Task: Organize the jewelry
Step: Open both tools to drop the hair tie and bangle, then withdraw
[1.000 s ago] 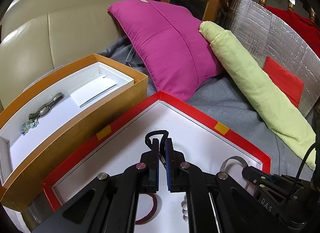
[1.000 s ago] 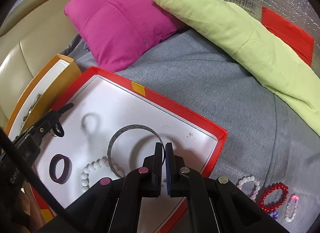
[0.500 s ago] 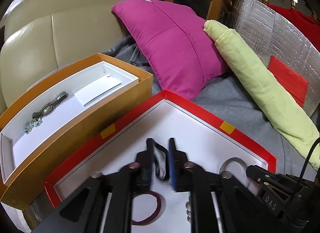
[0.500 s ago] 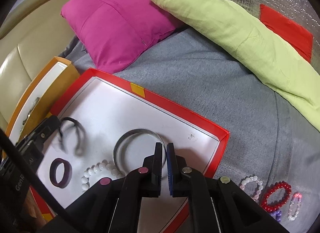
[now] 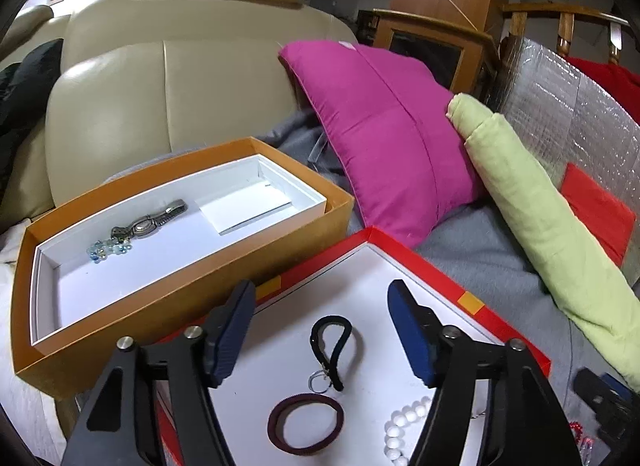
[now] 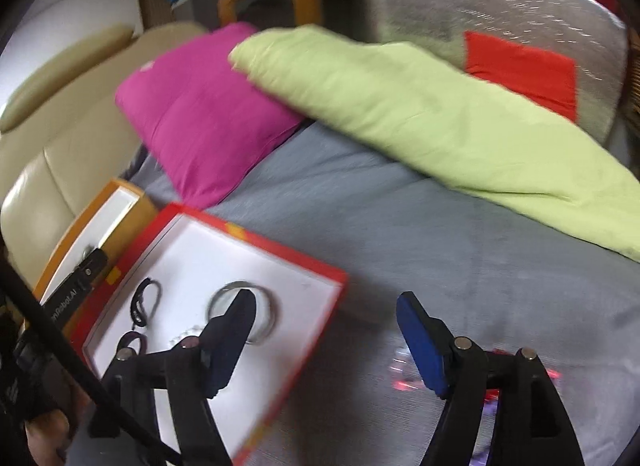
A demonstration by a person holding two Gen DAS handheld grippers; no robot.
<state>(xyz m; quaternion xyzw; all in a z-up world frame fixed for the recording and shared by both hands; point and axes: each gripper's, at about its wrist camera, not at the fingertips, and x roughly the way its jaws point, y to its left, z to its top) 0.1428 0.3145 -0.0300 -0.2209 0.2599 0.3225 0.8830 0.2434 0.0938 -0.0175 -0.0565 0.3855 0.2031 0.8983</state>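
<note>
The black cord bracelet [image 5: 331, 350] lies loose on the white floor of the red-rimmed tray [image 5: 424, 266], just beyond a maroon band [image 5: 306, 424] and beside white beads [image 5: 402, 432]; the silver bangle [image 6: 244, 312] rests flat further along the same tray; evidently bracelets are being gathered here. The left gripper [image 5: 322, 330] has just been opening its jaws, which stand wide with the cord bracelet lying free below them, untouched; the right gripper [image 6: 326, 340] has likewise just spread its jaws, empty, over the grey blanket [image 6: 400, 234], probably heading for the red beaded pieces [image 6: 404, 384], blurred, still outside. The orange box [image 5: 160, 306] alongside keeps a watch [image 5: 154, 223] and blue crystals [image 5: 108, 252] apart.
</note>
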